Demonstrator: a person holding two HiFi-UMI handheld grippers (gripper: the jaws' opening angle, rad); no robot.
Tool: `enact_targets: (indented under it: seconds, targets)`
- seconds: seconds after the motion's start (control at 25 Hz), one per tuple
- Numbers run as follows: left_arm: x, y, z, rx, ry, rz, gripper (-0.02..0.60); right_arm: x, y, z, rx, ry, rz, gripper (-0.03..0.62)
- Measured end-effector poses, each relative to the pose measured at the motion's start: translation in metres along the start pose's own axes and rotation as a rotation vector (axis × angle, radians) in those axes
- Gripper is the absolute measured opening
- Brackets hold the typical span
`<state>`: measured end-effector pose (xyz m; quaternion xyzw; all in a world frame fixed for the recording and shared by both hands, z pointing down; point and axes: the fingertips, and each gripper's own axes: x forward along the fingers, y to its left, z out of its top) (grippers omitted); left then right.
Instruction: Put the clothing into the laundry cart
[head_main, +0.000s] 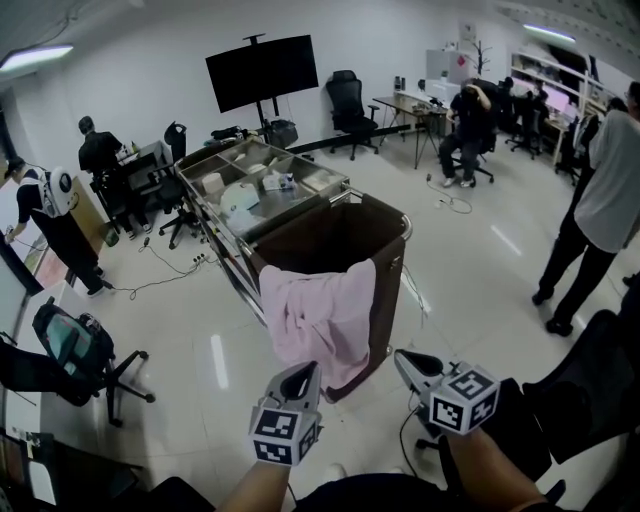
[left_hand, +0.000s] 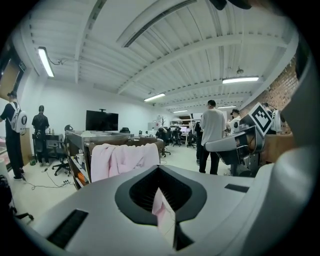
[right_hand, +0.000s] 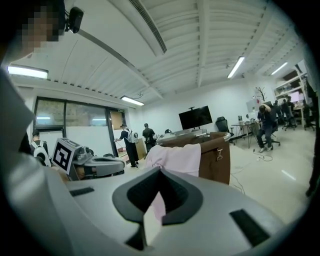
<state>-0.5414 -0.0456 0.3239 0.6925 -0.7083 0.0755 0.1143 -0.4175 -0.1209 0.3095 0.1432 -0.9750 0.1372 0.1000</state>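
Leaves the pink clothing (head_main: 315, 310) draped over the near rim of the laundry cart (head_main: 400, 216), half outside, and holds the left gripper (head_main: 303, 372) and right gripper (head_main: 405, 358) by its hanging hem, jaws pressed together on seemingly nothing, likely ready to push it in.

Room bright, evenly lit by ceiling strip lights (left_hand: 46, 61); shadows soft and faint. Glossy pale floor (head_main: 480, 270) carries long streaks of glare. Strong fisheye bend in all three views: walls and ceiling beams (left_hand: 200, 47) curve toward edges. Black vignette fills corners of both gripper views. Nearest foreground soft there, far room clearer. Head view dimmer and slightly smeared along bottom edge.
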Motion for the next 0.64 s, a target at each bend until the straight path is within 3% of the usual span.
enact_targets:
  seconds: [0.64]
  targets:
    - [-0.0036, 0.0048, 0.0044, 0.025, 0.006, 0.025, 0.000, 0.0071, 0.0002, 0.0073, -0.018, 0.003, 0.034, 0.002]
